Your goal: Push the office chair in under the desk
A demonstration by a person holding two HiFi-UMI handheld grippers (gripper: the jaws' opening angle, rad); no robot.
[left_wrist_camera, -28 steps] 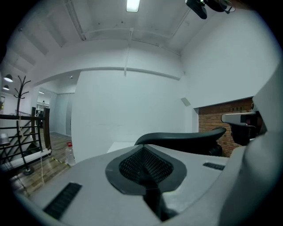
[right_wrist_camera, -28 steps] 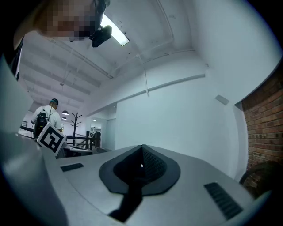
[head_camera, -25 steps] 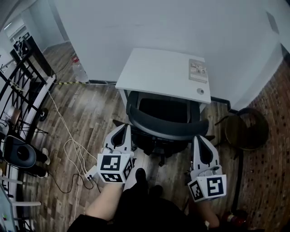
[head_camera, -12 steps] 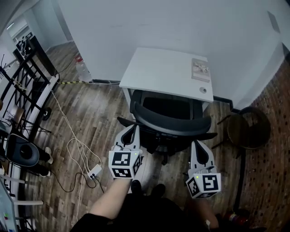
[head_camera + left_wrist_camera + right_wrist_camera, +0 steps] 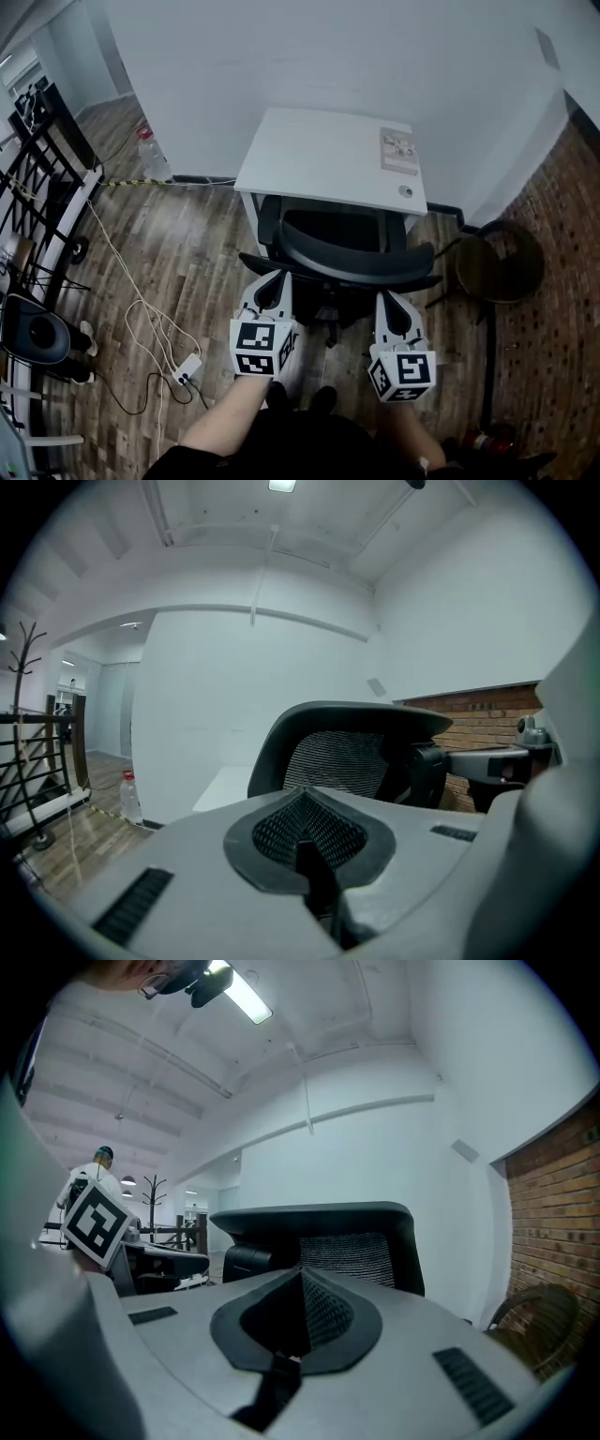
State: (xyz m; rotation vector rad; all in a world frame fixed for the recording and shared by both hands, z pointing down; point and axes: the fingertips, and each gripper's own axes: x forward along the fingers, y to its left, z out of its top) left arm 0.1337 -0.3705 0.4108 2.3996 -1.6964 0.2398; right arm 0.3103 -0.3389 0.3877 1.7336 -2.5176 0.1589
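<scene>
Head view: office chair [image 5: 349, 261] sat mid-frame, seat partly under the desk [image 5: 323, 155].
Change: both grippers had sunk closer behind its backrest.
Left gripper [image 5: 277, 277]: jaws together, empty.
Right gripper [image 5: 387, 300]: jaws together, empty.
Meaning: pushing likely remained.

Just beyond the fingers [image 5: 187, 864], the office chair [image 5: 349, 255] shows black mesh framed in matt plastic; the desk [image 5: 319, 155] beyond is smooth white.

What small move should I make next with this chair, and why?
Probably ease the shut left tongs and right tongs forward against the chair backrest and push: both hover just behind it, and the chair sticks out from the desk.
</scene>
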